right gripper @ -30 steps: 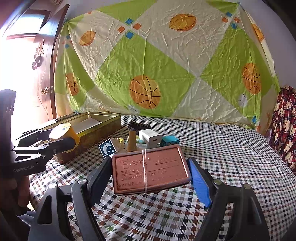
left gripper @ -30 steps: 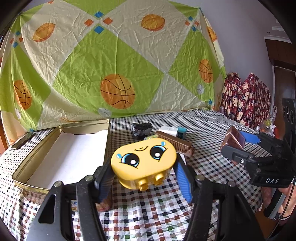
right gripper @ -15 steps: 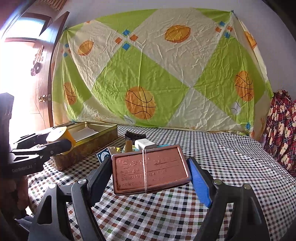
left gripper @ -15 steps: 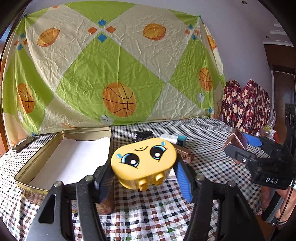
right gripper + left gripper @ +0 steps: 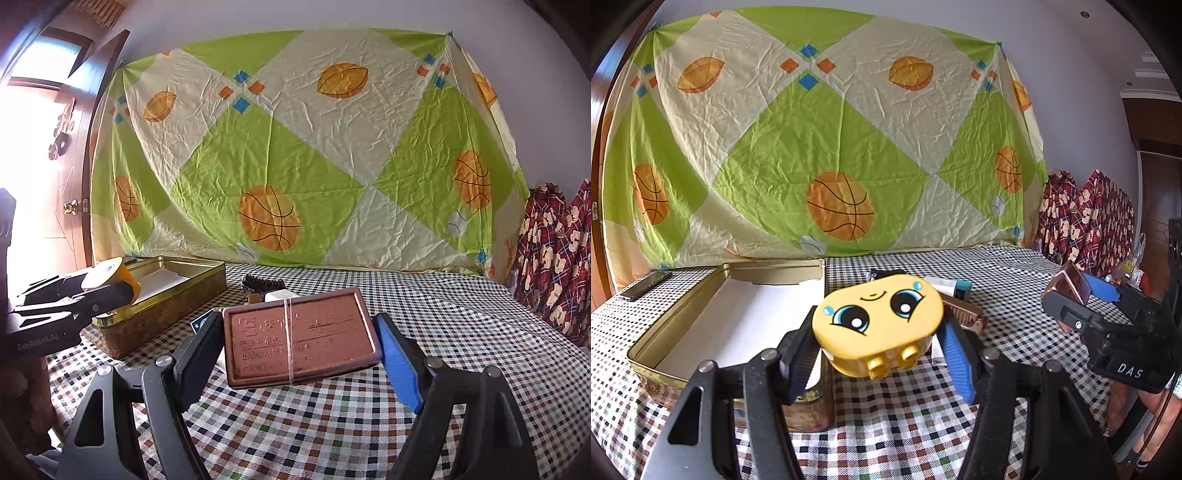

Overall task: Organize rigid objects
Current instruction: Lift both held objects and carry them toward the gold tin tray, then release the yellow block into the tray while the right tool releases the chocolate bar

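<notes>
Early stage: left gripper (image 5: 877,345) fingers clamp the yellow face toy (image 5: 877,325) and right gripper (image 5: 297,350) fingers clamp the brown case (image 5: 301,338), both aloft beside the gold tin (image 5: 701,299), seemingly empty; several items (image 5: 266,288) remain on the surface.

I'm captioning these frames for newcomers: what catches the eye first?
The yellow cartoon-face block, clamped in the left gripper beside the open gold tin. Next, the brown embossed case in the right gripper, above the checkered tablecloth.
</notes>
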Tool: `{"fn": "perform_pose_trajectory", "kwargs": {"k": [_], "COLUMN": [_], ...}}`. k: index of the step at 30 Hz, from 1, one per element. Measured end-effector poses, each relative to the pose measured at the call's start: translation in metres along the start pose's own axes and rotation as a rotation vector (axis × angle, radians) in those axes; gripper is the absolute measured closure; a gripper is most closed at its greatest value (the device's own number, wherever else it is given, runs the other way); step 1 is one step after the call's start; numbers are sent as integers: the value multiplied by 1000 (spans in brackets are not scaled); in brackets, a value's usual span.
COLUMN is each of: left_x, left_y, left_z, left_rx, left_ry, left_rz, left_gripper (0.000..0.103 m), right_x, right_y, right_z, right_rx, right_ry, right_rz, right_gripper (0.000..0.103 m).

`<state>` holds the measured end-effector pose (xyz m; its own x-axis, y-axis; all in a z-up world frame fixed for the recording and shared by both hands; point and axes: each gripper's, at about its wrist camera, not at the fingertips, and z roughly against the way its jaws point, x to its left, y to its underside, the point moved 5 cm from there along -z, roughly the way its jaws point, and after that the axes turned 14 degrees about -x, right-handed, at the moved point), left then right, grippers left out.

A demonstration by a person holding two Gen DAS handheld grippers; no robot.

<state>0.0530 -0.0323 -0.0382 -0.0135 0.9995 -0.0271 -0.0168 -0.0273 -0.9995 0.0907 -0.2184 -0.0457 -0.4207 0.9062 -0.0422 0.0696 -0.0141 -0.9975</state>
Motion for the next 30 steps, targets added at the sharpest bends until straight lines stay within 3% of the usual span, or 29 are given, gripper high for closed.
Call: {"fn": "perform_pose_trajectory", "kwargs": {"k": [8, 30], "left_x": [11, 67], "left_y": [-1, -3], "left_z": [2, 9], "left_rx": [-4, -5], "left_ry": [-24, -111], "left_rz": [2, 65], "left_gripper": [42, 42], "right_x": [11, 87], "right_y": [0, 3], "right_z": [-5, -24], "right_rx": [6, 47], "right_ry": [-6, -105], "right_rz": [-23, 34], "right_gripper": [21, 21]}}
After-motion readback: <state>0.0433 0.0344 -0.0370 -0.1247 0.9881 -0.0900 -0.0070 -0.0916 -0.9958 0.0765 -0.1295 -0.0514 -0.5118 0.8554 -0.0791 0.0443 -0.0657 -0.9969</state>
